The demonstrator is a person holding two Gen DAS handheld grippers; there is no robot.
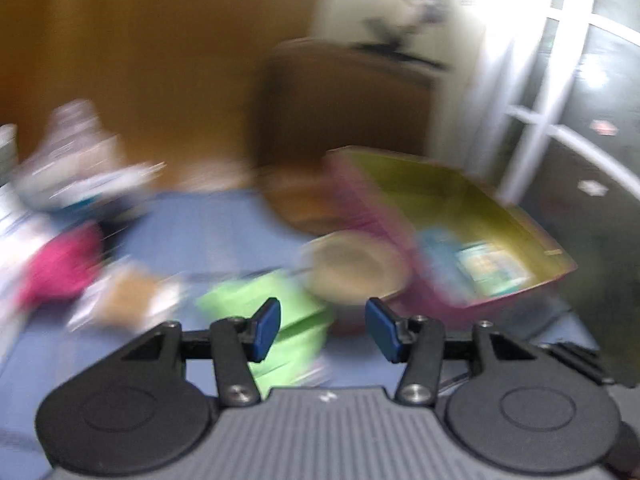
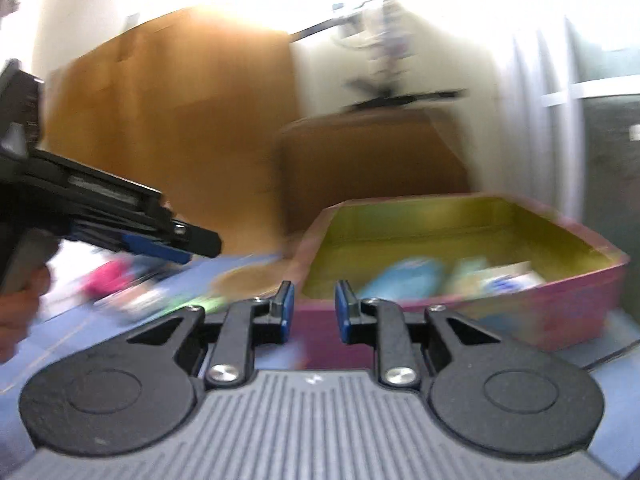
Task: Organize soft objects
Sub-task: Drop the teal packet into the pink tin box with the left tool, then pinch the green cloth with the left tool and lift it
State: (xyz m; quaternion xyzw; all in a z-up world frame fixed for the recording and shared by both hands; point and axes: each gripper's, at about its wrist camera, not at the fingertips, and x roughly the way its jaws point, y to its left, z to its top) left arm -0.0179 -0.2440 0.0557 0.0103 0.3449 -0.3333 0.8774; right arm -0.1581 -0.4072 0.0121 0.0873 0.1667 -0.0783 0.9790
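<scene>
Soft objects lie scattered on a blue surface, all of them smeared by motion blur. In the left wrist view a green cloth-like item sits just ahead of the left gripper, partly between its blue pads, with nothing clamped. The fingers stand wide apart. To its left lie a tan and white item and a bright pink item, and farther back a white and grey heap whose contents cannot be made out.

A round tan bowl-shaped thing rests against the near wall of a pink box with a yellow-green lining. Inside the box lie a light blue soft item and a flat printed pack; the blur hides what they are exactly. They sit in the near end of the box, and the far part of its lining shows bare.

In the right wrist view the same pink box fills the right side, holding the light blue item and pale printed packs beside it. The right gripper hangs just before the box's near wall, its fingers a narrow gap apart and holding nothing. The left gripper reaches in from the left, above the pink item and the green one.
</scene>
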